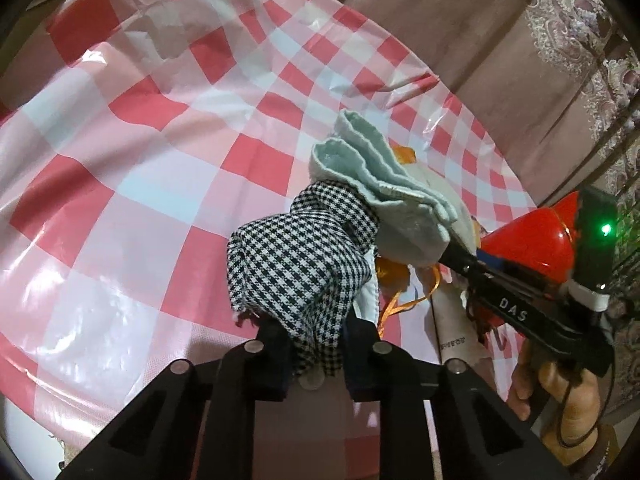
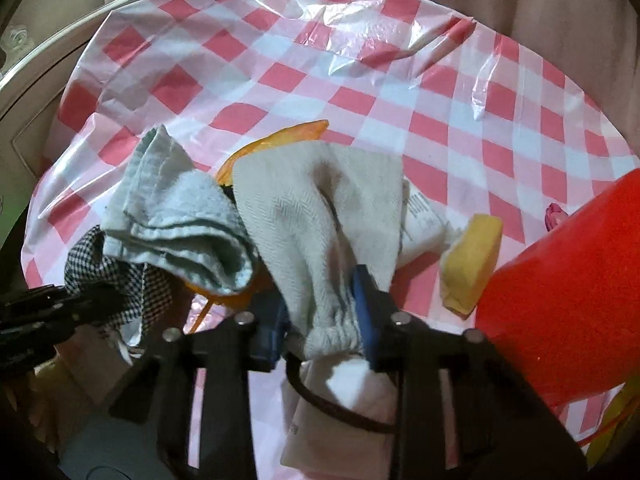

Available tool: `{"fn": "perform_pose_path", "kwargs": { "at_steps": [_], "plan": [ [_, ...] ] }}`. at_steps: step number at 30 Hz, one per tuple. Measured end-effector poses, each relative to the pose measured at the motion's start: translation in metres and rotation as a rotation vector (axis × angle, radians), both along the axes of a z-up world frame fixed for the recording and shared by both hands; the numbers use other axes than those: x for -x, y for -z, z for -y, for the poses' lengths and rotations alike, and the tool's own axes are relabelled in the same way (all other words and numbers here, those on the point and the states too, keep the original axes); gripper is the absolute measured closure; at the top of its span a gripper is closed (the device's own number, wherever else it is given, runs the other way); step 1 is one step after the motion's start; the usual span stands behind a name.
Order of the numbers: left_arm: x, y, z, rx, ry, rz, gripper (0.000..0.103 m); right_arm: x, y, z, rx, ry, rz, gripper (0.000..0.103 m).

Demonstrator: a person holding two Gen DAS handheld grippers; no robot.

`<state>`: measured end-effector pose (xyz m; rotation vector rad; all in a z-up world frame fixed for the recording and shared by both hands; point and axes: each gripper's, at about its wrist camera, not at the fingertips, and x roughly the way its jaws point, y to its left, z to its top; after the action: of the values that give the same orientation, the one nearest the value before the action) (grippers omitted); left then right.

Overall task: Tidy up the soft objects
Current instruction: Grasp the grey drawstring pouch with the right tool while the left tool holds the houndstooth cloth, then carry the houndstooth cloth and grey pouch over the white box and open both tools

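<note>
The left tongs (image 1: 314, 344) pinch a checked cloth (image 1: 296, 256); the right tongs (image 2: 320, 312) pinch a white towel (image 2: 320, 216) beside a red bucket (image 2: 560, 304), contents hidden.

A home, by every sign: a round table under a glossy red-and-white checked plastic cover (image 2: 360, 92), crinkled along its far edge. Behind it hang dusty-pink curtains (image 1: 460, 28) with a lace-patterned trim (image 1: 580, 36). At the left of the right wrist view there's a cream panelled piece of furniture with carved moulding (image 2: 24, 80). Household cloths and a yellow sponge (image 2: 472, 260) lie on the table.
</note>
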<state>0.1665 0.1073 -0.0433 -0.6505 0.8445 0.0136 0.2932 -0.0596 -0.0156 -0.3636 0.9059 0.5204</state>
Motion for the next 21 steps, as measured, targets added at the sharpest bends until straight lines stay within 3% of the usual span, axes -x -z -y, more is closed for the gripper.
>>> {"fn": "perform_pose_path", "kwargs": {
  "at_steps": [6, 21],
  "plan": [
    [0.014, -0.01, -0.005, -0.015, -0.061, 0.059, 0.085, 0.008, -0.012, 0.009, -0.055, 0.001, 0.021, 0.085],
    [0.049, -0.031, -0.012, -0.047, -0.186, 0.143, 0.085, 0.057, -0.046, 0.056, -0.195, 0.046, 0.033, 0.086]
  ]
}}
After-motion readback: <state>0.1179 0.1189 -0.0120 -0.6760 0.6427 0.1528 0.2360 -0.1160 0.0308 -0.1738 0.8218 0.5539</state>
